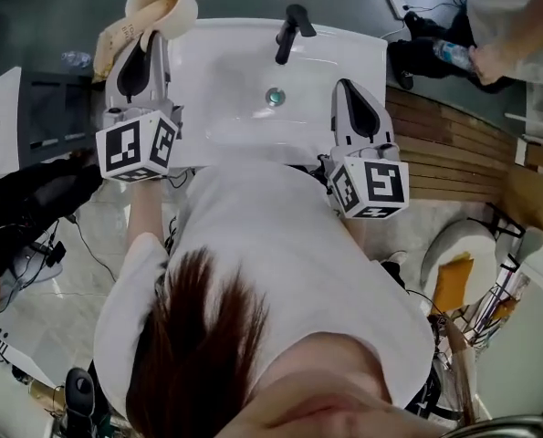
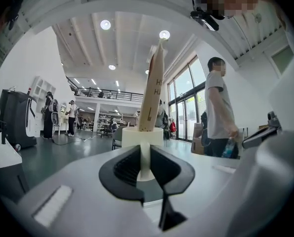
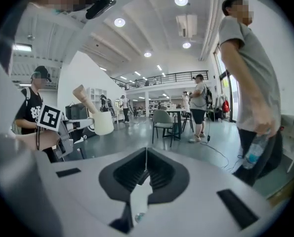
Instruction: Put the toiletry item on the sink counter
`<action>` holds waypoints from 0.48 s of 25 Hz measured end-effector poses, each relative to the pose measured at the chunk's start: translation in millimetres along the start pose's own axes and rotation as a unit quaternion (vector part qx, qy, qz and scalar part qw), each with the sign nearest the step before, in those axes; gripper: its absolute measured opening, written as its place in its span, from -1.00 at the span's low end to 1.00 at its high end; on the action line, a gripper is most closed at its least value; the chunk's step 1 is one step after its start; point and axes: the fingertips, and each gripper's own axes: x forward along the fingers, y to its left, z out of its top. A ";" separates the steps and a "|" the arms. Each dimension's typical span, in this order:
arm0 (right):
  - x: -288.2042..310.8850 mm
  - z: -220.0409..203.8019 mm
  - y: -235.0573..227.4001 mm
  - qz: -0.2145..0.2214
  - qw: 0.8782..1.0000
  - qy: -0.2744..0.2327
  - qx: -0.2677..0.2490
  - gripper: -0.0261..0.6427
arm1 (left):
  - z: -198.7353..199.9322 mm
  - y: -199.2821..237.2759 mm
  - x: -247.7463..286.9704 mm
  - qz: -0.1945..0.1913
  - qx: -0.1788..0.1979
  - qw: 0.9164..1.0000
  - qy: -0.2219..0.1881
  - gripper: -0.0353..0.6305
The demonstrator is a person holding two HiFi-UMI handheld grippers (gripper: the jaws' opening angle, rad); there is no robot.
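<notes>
We clenched our left claw [image 2: 145,158] on the cream cup [image 1: 161,3] holding a tube [image 2: 151,90], at the sink's [image 1: 344,53] ten o'clock corner. Our right claw [image 3: 146,164], at four o'clock, was closed tight on nothing.

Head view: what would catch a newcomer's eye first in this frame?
The cream round cup with a beige tube standing in it, clamped in the left gripper at the far left corner of the white sink basin. Next, the black faucet and the shut, empty right gripper at the basin's near right.
</notes>
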 end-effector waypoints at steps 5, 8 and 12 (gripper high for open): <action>-13.6 14.4 4.0 -0.002 1.000 0.000 0.002 -0.89 | 9.9 2.4 0.8 0.007 0.001 1.000 0.010 -0.75; -18.3 19.0 4.5 -0.002 1.000 -0.001 0.004 -0.89 | 10.4 0.7 4.2 0.008 0.000 1.000 0.015 -0.75; -19.9 20.3 3.0 -0.005 1.000 -0.002 0.010 -0.89 | 3.7 2.1 10.7 0.011 0.005 1.000 0.014 -0.75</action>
